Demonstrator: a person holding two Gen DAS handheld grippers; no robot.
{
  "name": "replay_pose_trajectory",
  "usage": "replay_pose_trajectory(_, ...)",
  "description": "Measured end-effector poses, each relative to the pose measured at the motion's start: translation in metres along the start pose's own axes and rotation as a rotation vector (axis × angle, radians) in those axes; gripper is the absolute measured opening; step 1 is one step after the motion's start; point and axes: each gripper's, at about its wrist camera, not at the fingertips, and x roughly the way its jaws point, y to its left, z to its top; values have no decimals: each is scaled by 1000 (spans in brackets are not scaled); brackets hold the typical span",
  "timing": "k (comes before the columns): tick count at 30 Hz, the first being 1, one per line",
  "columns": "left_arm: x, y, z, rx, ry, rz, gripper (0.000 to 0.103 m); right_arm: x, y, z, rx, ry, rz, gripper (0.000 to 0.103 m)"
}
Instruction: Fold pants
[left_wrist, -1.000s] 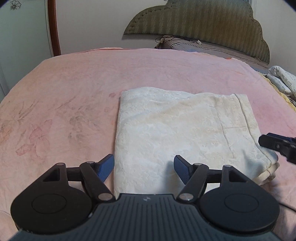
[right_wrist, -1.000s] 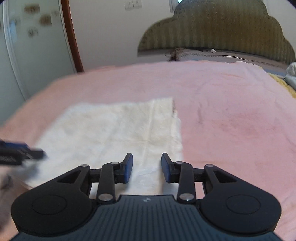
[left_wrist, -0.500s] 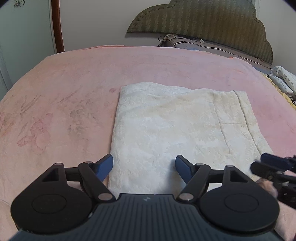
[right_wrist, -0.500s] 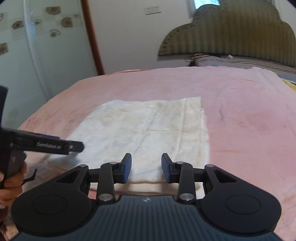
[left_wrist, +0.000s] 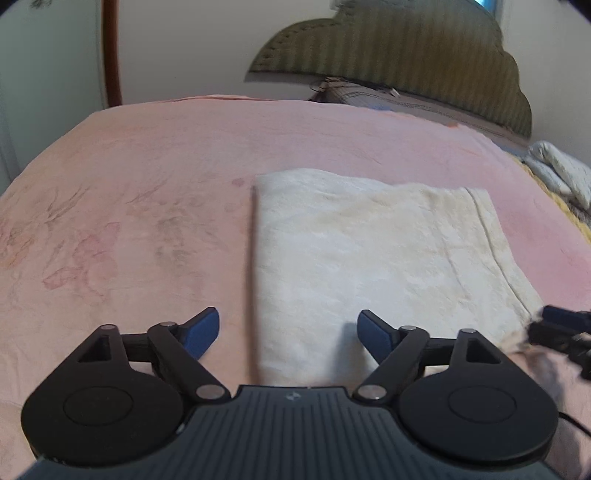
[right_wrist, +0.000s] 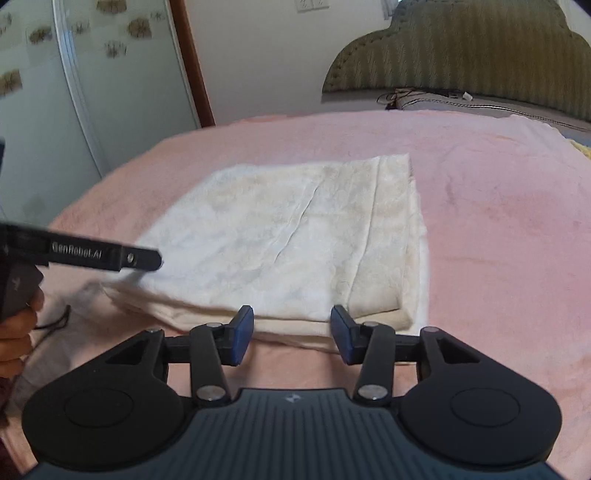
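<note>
Pants (left_wrist: 373, 258) lie folded on the pink bed (left_wrist: 147, 184); headboard (left_wrist: 406, 62) at one o'clock. Left gripper (left_wrist: 288, 332) opens wide, right gripper (right_wrist: 291, 332) is opening, both empty.

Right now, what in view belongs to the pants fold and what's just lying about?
In the job:
- folded cream pants
- left gripper, jaws opening, nothing between
- right gripper, jaws opening, nothing between

Lying about:
- pink bedspread
- green headboard
- white bundle at bed edge

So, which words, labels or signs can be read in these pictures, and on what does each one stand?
"GenRobot.AI": white letters on the side of the left gripper, seen from the right wrist camera.
A small logo mark, no letters, sits on each gripper's ribbed body.
Nothing else is readable.
</note>
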Motion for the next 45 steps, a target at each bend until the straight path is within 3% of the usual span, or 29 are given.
replay_pose_trajectory(1, 3, 10, 2, -34, 8, -14, 88, -4, -9, 5, 19, -16, -14, 60)
replay_pose_trajectory(2, 6, 21, 5, -77, 22, -35, 88, -6, -20, 10, 43, -29, -24, 62)
replay_pose_trajectory(9, 43, 78, 22, -295, 139, -296, 88, 31, -79, 37, 200, 39, 18, 62)
replay_pose_trajectory(11, 58, 88, 26, -338, 183, -379, 88, 48, -94, 40, 275, 79, 83, 62)
replay_pose_trajectory(15, 83, 92, 30, -382, 233, -476, 93, 83, -115, 42, 368, 174, 204, 62)
replay_pose_trajectory(19, 100, 77, 40, -368, 234, -543, 97, 101, -125, 44, 437, 180, 343, 77)
replay_pose_trajectory(21, 110, 62, 45, -364, 242, -565, 97, 111, -126, 47, 477, 169, 376, 77)
replay_pose_trajectory(23, 113, 46, 48, -331, 236, -538, 94, 116, -120, 50, 460, 157, 367, 77)
replay_pose_trajectory(24, 113, 35, 50, -283, 228, -497, 88, 117, -114, 53, 429, 159, 343, 76)
replay_pose_trajectory(25, 110, 26, 51, -226, 221, -458, 77, 115, -107, 55, 381, 163, 305, 64)
replay_pose_trajectory(26, 106, 19, 52, -168, 211, -409, 68, 112, -102, 56, 339, 169, 262, 42)
replay_pose_trajectory(27, 102, 11, 51, -116, 196, -349, 48, 108, -99, 56, 325, 161, 253, 38)
replay_pose_trajectory(28, 98, 8, 50, -87, 177, -323, 38, 102, -97, 55, 321, 142, 262, 29)
replay_pose_trajectory(29, 93, 6, 49, -76, 150, -318, 30, 97, -95, 55, 315, 125, 264, 25)
replay_pose_trajectory(30, 87, 3, 49, -63, 118, -306, 17, 91, -91, 57, 304, 107, 263, 24)
replay_pose_trajectory(31, 80, 1, 49, -50, 85, -297, 12, 85, -84, 61, 277, 87, 263, 20)
replay_pose_trajectory(37, 30, 0, 66, 34, -156, -182, 9, 59, -38, 97, 58, -16, 258, 19)
replay_pose_trajectory(39, 22, 7, 79, 34, -199, -151, 10, 61, -23, 113, 11, -54, 282, 19)
replay_pose_trajectory(42, 30, 24, 101, 2, -179, -105, 15, 78, -15, 137, -20, -84, 303, 19)
replay_pose_trajectory(45, 65, 41, 111, -11, -64, -17, 32, 118, -11, 154, -6, -59, 302, 20)
